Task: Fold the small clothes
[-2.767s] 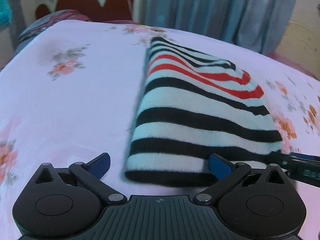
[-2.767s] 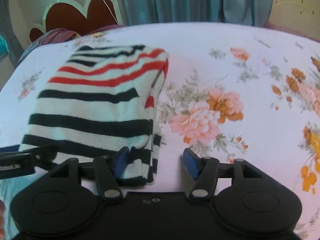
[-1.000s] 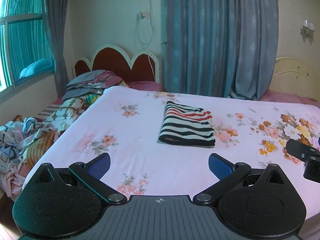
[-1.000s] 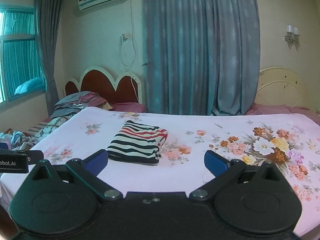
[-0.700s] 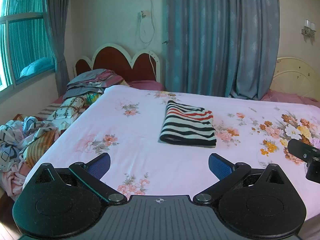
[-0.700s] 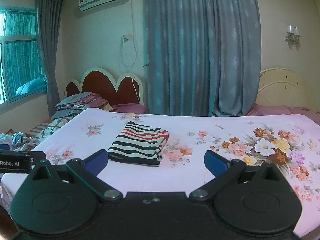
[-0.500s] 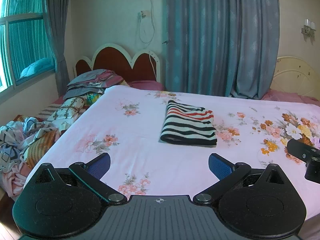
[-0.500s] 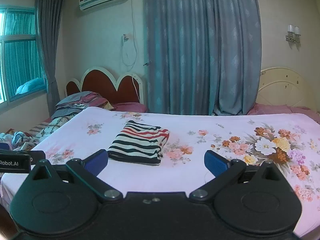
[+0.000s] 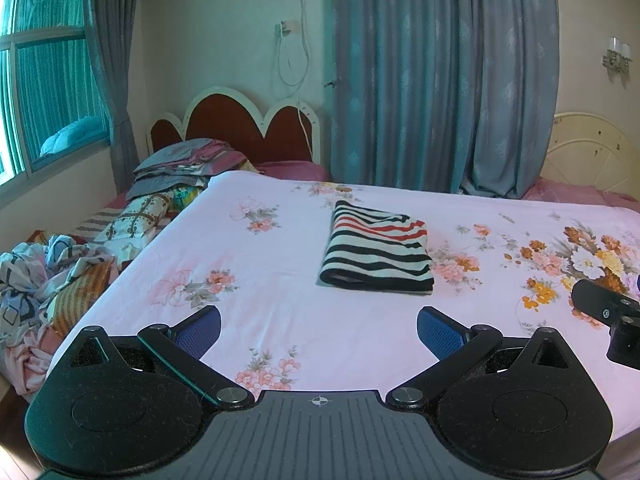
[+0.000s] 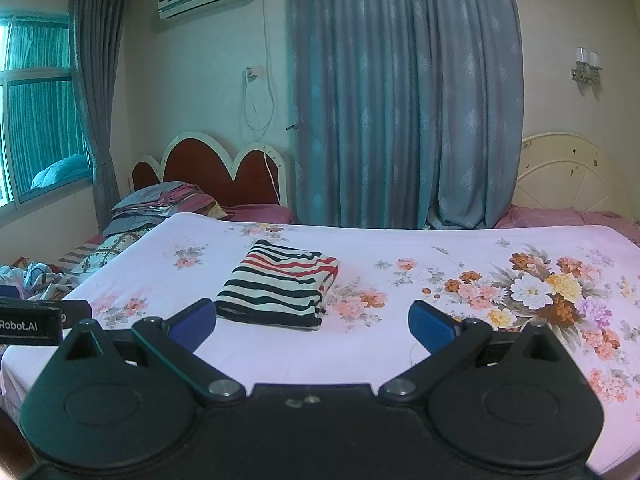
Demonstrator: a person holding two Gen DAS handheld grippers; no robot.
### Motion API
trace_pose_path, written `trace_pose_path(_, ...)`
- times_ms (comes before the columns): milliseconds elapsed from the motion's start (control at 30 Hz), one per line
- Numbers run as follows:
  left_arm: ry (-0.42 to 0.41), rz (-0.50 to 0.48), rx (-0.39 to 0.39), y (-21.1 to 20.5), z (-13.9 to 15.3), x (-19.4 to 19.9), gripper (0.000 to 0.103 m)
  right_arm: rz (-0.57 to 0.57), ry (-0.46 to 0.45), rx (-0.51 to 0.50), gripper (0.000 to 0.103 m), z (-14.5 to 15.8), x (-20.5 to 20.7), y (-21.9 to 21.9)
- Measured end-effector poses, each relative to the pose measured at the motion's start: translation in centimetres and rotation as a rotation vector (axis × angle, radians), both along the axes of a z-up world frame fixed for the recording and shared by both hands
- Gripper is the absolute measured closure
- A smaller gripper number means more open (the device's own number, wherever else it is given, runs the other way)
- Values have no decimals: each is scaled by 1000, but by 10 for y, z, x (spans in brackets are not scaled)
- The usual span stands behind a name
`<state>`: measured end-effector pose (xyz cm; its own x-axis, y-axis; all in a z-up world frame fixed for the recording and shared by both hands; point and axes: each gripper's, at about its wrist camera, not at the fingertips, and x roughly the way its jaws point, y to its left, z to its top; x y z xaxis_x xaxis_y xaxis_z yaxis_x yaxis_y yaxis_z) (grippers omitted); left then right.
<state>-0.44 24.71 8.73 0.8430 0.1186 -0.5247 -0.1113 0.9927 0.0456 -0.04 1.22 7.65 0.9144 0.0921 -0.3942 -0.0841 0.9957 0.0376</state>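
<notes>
Garment (image 9: 376,254) folded on bed (image 9: 280,308) — tools apart

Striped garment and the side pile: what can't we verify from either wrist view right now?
- Striped garment: its type, inner layers and underside are hidden by its own fold, in both views.
- Crumpled clothes, left wrist view: cut off by the left edge; number of pieces cannot be told.
- Right gripper: seen from the left wrist view, only a fragment shows at the right edge.
- Left gripper: open, holding nothing; the hand holding it is out of frame.
</notes>
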Motion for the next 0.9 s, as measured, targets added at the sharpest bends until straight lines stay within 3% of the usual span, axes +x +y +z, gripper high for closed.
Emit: trace_pose_path(900,19,-6,-5,0,-4,6,0,2,6,-4,1,-6,2,2)
